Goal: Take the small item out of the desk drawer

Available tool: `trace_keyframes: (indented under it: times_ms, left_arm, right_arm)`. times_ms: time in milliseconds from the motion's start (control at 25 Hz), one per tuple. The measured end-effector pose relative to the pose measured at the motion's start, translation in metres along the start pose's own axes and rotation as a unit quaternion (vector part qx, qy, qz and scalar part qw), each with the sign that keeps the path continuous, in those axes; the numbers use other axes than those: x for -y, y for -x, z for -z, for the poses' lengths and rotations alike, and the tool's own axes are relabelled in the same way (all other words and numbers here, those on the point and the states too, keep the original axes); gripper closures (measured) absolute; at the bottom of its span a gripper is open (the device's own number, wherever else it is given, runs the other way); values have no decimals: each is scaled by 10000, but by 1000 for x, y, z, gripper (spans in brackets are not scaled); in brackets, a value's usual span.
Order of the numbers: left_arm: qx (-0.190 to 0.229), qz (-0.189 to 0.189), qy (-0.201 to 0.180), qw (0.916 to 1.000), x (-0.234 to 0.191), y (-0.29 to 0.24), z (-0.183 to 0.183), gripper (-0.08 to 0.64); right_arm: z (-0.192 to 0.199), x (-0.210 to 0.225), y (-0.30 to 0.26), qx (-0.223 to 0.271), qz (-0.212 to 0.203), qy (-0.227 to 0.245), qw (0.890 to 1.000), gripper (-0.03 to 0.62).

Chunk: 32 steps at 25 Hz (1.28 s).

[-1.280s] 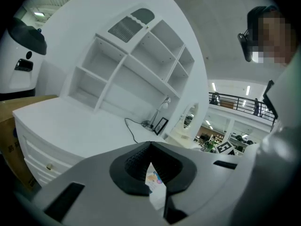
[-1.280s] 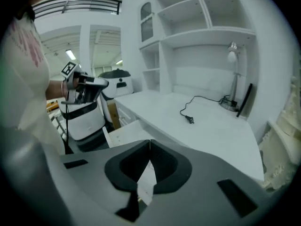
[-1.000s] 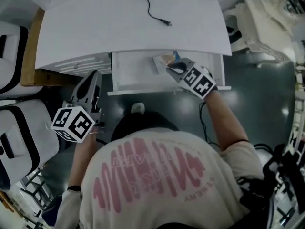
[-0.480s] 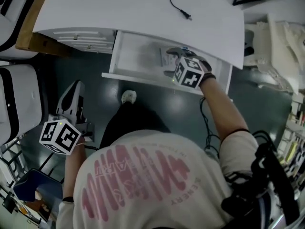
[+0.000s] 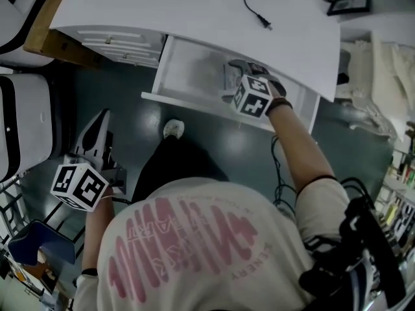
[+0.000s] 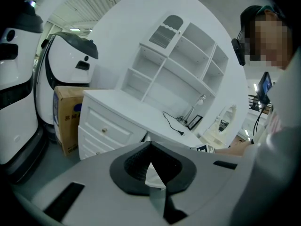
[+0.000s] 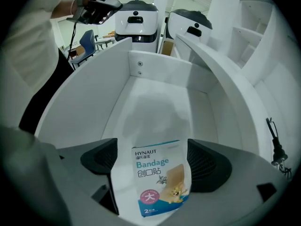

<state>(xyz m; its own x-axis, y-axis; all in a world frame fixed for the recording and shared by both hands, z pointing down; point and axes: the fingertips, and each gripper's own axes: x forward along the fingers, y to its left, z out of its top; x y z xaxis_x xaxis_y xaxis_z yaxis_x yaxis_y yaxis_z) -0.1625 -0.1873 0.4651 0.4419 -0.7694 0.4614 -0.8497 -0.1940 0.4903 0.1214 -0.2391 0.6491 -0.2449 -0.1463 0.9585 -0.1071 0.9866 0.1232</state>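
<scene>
The desk drawer (image 5: 188, 76) stands pulled out under the white desk top. A small bandage packet (image 7: 157, 178) lies flat on the drawer floor (image 7: 155, 98), white with blue print. My right gripper (image 7: 154, 159) reaches into the drawer with the packet between its jaws. The jaws are opening, and the pads stand apart from the packet's sides. In the head view the right gripper (image 5: 243, 70) sits over the packet (image 5: 230, 76), partly hiding it. My left gripper (image 5: 100, 118) hangs low at the left, away from the drawer, its jaws (image 6: 151, 149) closed on nothing.
A black cable with a plug (image 5: 256, 5) lies on the desk top (image 5: 194, 11). Closed drawers (image 5: 123, 41) sit left of the open one. A cardboard box (image 6: 66, 121) and white machines (image 6: 70, 65) stand left of the desk. A shoe (image 5: 172, 129) is below the drawer front.
The right gripper's jaws have spread apart around the packet in the drawer. The left gripper has dropped lower and further from the drawer as the view shifted.
</scene>
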Motion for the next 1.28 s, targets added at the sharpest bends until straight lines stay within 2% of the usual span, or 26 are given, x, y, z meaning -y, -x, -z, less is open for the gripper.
trace_keyframes:
  times_ms: [400,720,1040,1280]
  left_arm:
    - [35,-22,0,10000,-10,1,-4,532]
    - [76,-91,136,9998,-20,4,-4,532]
    - [107,-135,224,9996,-22,6,-3,531]
    - [136,-131,204,9996,-16,10,-2,532]
  right_arm:
    - [15,6,-22,-465,-404,-52,9981,130]
    - [18,4,-26,-592,-644,-225,9959,132]
    - [20,-2,-23,-819,-508,-544,9939,133]
    - [18,0,-21,-767,-345,-590,9947,140]
